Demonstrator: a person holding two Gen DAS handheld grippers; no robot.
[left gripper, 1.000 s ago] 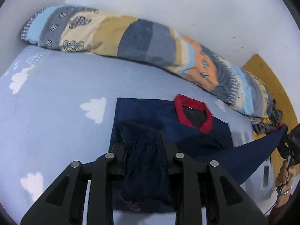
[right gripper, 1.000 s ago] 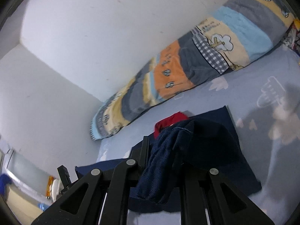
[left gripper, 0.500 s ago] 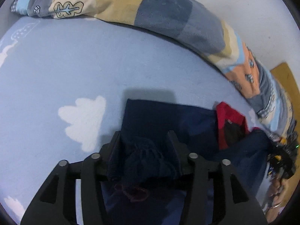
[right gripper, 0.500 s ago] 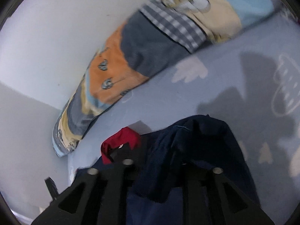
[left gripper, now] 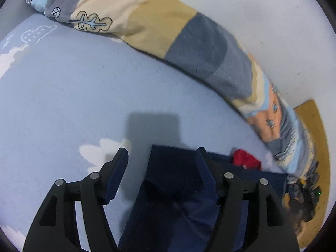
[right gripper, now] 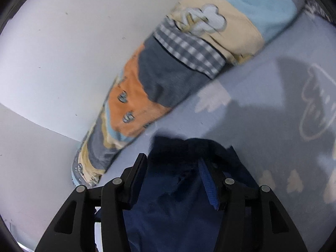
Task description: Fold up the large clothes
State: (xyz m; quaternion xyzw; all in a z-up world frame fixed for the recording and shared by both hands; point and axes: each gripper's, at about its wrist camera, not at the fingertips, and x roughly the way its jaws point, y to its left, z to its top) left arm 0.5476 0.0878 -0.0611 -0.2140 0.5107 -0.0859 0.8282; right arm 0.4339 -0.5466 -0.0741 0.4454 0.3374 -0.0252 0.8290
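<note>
A navy garment (left gripper: pixel 176 180) with a red collar (left gripper: pixel 245 160) lies folded on the light blue bed sheet (left gripper: pixel 73 105). My left gripper (left gripper: pixel 161 157) is open just above the garment's far left corner, with nothing between the fingers. In the right wrist view the same navy garment (right gripper: pixel 174 189) lies under my right gripper (right gripper: pixel 175 161), which is open above the fabric's far edge. The lower part of the garment is hidden behind both grippers.
A long patchwork bolster (left gripper: pixel 168 42) lies along the white wall at the far side of the bed; it also shows in the right wrist view (right gripper: pixel 178 67). A wooden floor patch (left gripper: pixel 315 147) with dark clutter is at the right.
Both grippers carried the held fabric forward over the garment and have opened. The fabric now lies flat and the jaws are empty.
</note>
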